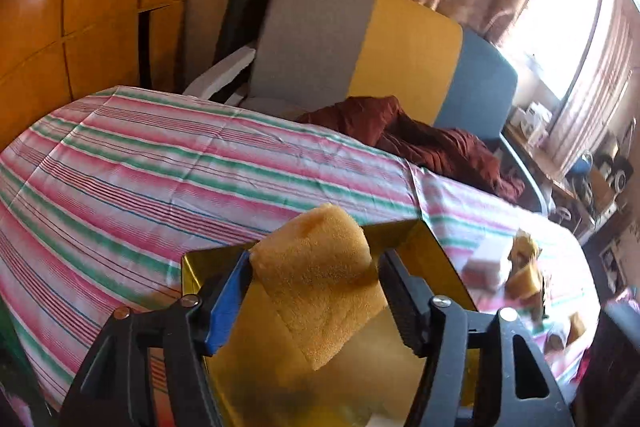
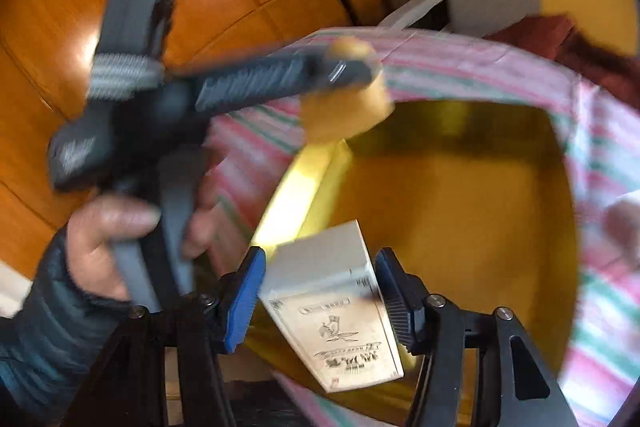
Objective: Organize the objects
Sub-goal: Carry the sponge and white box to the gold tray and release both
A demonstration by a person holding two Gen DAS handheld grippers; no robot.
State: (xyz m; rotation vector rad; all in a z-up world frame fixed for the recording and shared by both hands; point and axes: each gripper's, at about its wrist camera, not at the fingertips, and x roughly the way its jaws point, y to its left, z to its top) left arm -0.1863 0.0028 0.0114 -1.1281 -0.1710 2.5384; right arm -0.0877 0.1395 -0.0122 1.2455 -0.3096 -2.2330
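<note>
- A yellow sponge (image 1: pixel 320 275) is clamped between the two fingers of the left tongs (image 1: pixel 316 281) and is held in the air above the open gold box (image 1: pixel 436 247); no contact with the box is seen.
- In the right wrist view the same sponge (image 2: pixel 348 107) is seen, blurred, at the tip of the left tongs (image 2: pixel 344 75), just over the far left corner of the gold box (image 2: pixel 460 207).
- A white carton (image 2: pixel 336 311) with dark printed markings is gripped between the fingers of the right tongs (image 2: pixel 320 303) and is held tilted over the near side of the box's gold interior.
- The handle of the left tool is grasped by a hand (image 2: pixel 120 243) in a dark quilted sleeve (image 2: pixel 56 327).
- The box is set on a striped cloth (image 1: pixel 160 167) of pink, green and white that covers the surface.
- Further sponge pieces (image 1: pixel 526 267) and a white block (image 1: pixel 486 259) are seen, blurred, to the right on the cloth.
- A dark red fabric (image 1: pixel 420 139) is heaped at the far edge, in front of a grey, yellow and blue sofa back (image 1: pixel 360 43).
- Orange wooden panels (image 1: pixel 80 7) and a curtained window (image 1: pixel 560 27) are seen behind.
</note>
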